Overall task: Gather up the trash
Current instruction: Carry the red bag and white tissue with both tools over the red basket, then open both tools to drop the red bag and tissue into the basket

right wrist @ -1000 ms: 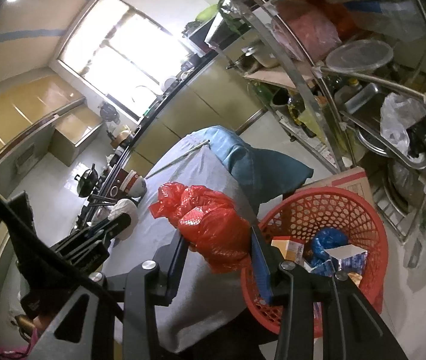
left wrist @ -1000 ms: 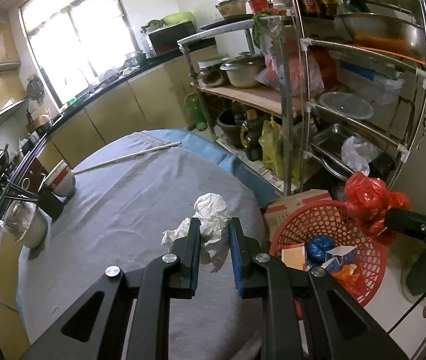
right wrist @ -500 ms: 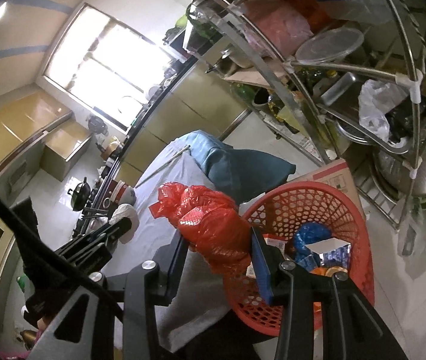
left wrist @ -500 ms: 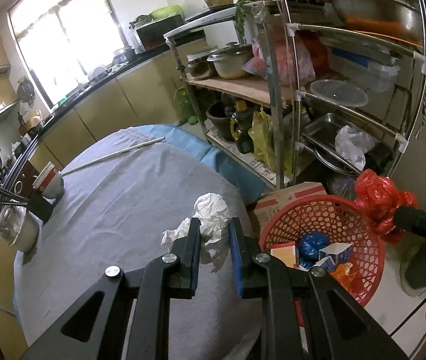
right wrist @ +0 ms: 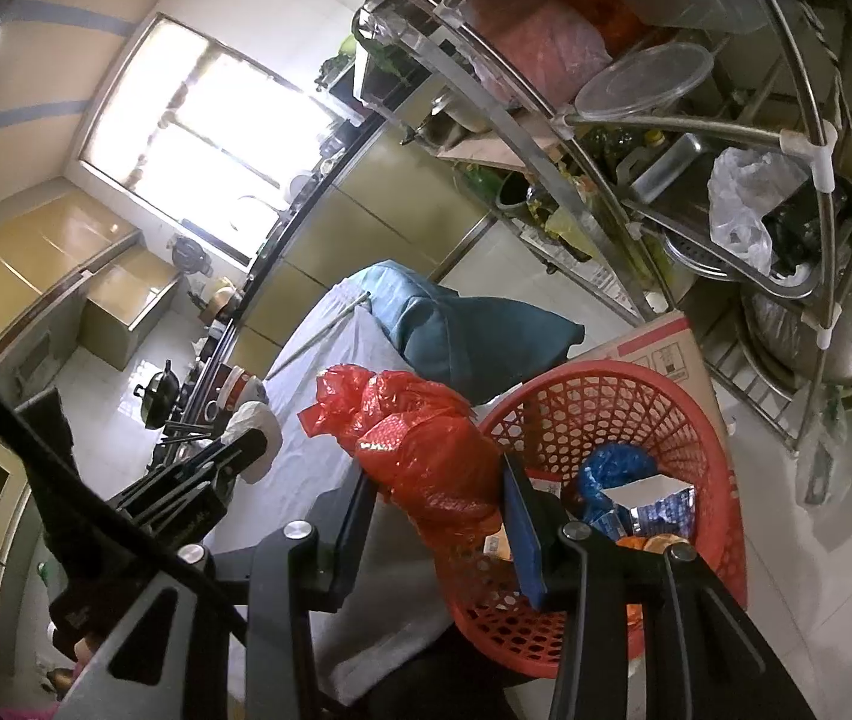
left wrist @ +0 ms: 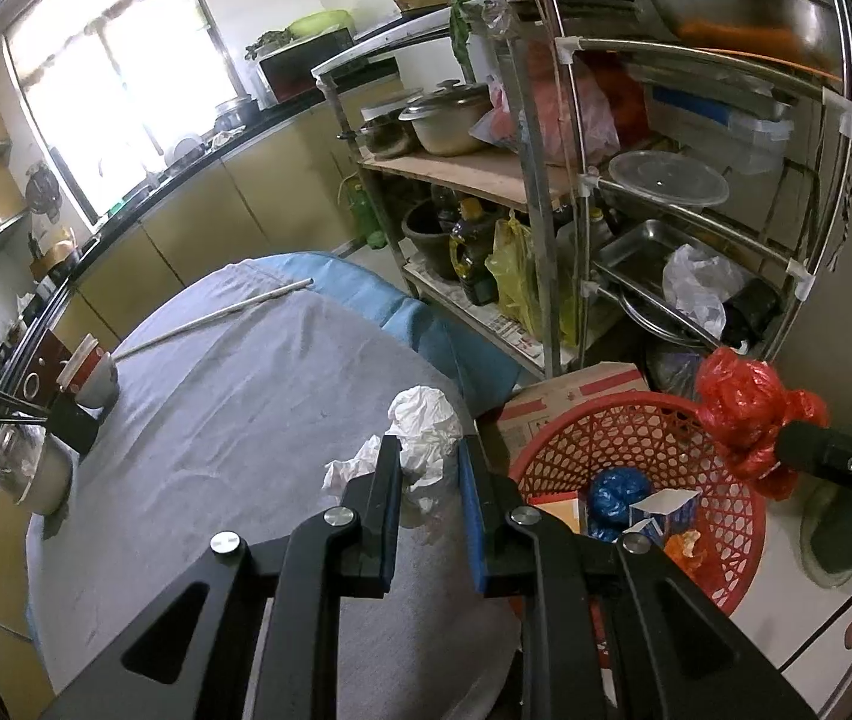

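Two pieces of trash are in hand, neither binned yet.
On the left, the left gripper (left wrist: 424, 474) pinches a crumpled tissue (left wrist: 423, 441) above the table (left wrist: 234, 420); it has no clear long axis. Rightward, the right gripper (right wrist: 435, 495) clamps a red plastic bag (right wrist: 420, 450), lengthwise toward the window, at the rim of the part-filled basket (right wrist: 636, 420).

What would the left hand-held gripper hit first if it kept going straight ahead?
The left hand-held gripper already holds crumpled white paper; beyond it, probably the grey tablecloth, though depth is unclear.
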Demonstrator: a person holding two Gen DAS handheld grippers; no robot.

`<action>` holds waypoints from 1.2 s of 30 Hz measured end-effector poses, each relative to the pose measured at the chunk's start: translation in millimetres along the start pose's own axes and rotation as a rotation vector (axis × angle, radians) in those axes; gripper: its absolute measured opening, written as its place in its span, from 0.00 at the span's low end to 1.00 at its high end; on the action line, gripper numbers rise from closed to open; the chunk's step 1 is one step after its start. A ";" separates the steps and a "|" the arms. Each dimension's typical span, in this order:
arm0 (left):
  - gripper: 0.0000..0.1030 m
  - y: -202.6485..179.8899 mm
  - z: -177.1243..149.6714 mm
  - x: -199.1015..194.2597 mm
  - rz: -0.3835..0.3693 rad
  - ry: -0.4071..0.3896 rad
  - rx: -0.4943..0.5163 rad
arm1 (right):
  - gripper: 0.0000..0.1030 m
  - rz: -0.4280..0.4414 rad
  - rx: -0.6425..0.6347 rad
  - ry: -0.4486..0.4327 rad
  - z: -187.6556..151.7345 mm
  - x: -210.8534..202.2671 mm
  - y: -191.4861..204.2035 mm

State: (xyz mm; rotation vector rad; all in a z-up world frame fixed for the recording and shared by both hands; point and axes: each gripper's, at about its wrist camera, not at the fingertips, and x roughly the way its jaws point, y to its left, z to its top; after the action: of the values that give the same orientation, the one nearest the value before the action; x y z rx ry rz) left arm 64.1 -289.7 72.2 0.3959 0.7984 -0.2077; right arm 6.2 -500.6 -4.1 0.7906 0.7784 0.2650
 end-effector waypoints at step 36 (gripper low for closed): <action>0.20 -44.6 0.3 25.4 -0.149 0.073 0.048 | 0.44 -0.027 0.071 0.009 5.3 6.0 -28.0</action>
State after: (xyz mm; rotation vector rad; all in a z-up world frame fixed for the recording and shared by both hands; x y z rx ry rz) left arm 67.0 -331.1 42.0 0.3912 0.8968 -0.3541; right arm 12.4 -519.9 -25.1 0.8454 0.8100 0.2182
